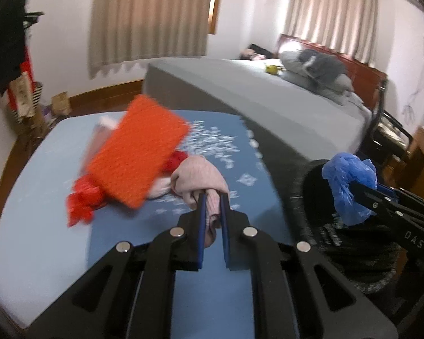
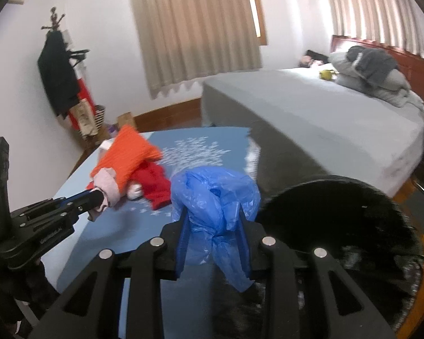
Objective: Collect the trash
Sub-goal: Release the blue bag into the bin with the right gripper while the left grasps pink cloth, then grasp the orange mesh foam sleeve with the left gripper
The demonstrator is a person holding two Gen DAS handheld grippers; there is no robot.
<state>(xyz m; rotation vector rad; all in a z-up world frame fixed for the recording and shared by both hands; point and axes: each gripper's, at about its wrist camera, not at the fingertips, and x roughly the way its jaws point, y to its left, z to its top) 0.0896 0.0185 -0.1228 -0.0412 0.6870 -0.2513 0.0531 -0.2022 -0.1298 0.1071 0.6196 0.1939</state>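
My left gripper [image 1: 213,197] is shut on a pink crumpled cloth [image 1: 200,179], held above the blue mat [image 1: 240,152]; it also shows in the right wrist view [image 2: 97,197]. My right gripper [image 2: 213,214] is shut on a crumpled blue plastic bag [image 2: 214,195], at the rim of the black round bin [image 2: 339,226]. From the left wrist view the blue bag [image 1: 349,180] hangs over the bin [image 1: 313,178]. An orange textured piece [image 1: 138,152] and red plastic [image 1: 83,200] lie on the mat.
A grey bed [image 2: 325,113] with grey pillows [image 2: 373,76] stands to the right of the mat. A coat rack [image 2: 59,76] with dark clothes and bags stands in the far left corner. Beige curtains [image 2: 195,28] cover the windows.
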